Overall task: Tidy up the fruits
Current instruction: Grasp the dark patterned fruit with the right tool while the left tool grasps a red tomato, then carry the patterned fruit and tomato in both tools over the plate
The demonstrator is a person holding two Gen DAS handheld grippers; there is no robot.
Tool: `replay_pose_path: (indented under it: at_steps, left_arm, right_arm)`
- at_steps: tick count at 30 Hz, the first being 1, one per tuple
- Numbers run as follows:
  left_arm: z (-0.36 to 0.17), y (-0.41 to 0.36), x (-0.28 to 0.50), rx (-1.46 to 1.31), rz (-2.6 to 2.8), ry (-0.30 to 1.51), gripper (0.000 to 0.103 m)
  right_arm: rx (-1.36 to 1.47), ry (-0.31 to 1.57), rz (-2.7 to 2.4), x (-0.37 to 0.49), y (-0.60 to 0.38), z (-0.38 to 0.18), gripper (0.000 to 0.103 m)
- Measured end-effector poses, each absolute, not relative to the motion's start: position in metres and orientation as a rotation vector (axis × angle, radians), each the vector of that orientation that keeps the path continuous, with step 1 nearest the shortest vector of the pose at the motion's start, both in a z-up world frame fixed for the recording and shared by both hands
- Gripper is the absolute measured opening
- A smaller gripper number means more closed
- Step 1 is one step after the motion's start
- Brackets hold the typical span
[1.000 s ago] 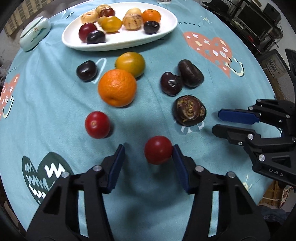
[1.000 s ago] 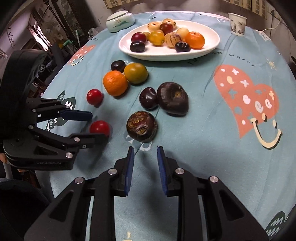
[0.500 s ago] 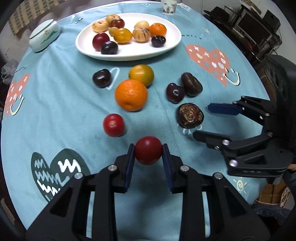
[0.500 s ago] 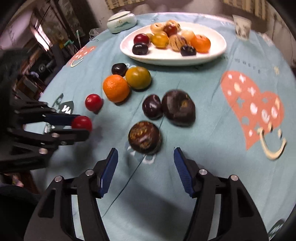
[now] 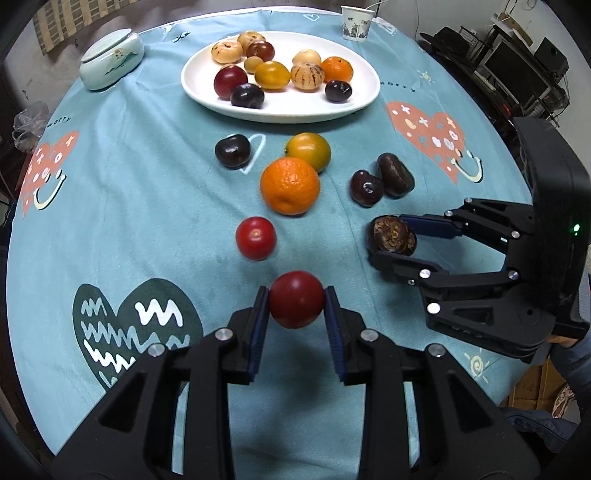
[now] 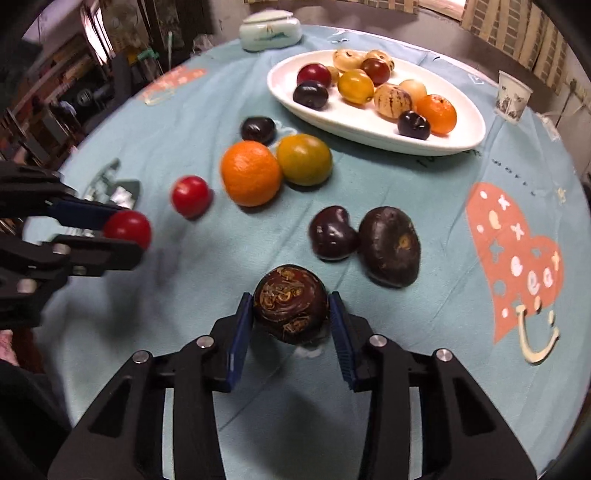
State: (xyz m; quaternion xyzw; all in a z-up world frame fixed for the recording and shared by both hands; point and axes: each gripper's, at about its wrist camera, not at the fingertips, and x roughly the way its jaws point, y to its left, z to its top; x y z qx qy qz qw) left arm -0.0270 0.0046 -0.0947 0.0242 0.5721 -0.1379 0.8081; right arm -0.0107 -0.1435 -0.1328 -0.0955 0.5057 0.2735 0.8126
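The left gripper (image 5: 296, 302) has its jaws closed on a red tomato (image 5: 296, 304), both blue pads pressed against its sides. The tomato seems lifted a little off the bench (image 5: 147, 206), with a shadow on the cloth beneath. To its right, the right gripper (image 6: 291, 306) has its jaws set on either side of a dark brown mottled fruit (image 6: 290, 304); the pads (image 6: 242, 325) sit right against it, and the fruit looks to rest on the blue cloth.

Just beyond the held tomato lies a second red tomato (image 5: 256, 237), apart from it. Farther on, a large orange (image 5: 290, 185) touches a yellow-green fruit (image 5: 308, 151) behind it. Right of these, a dark plum (image 5: 366, 187) lies against a dark oval fruit (image 5: 395, 174). Another dark plum (image 5: 232, 150) sits alone to the left, near a printed heart outline.

At the far side, a white oval plate (image 5: 295, 110) holds a group of mixed fruits: red, dark, yellow, pale and orange ones. A pale lidded dish (image 5: 110, 68) stands left of the plate, and a paper cup (image 5: 355, 22) stands at the far right edge.
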Motion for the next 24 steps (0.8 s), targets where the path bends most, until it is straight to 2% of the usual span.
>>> replay_pose_path:
  at_steps: [8,24]
  left_arm:
    - [-0.086,-0.004,-0.028,0.083,-0.316,1.194,0.03]
    - [-0.073,-0.017,-0.026,0.157,-0.35,1.153,0.03]
  right_arm:
    - [-0.065,1.091,0.59,-0.024,-0.16,-0.122,0.041]
    - [-0.031,1.129,0.617,-0.041,-0.154,-0.127,0.042]
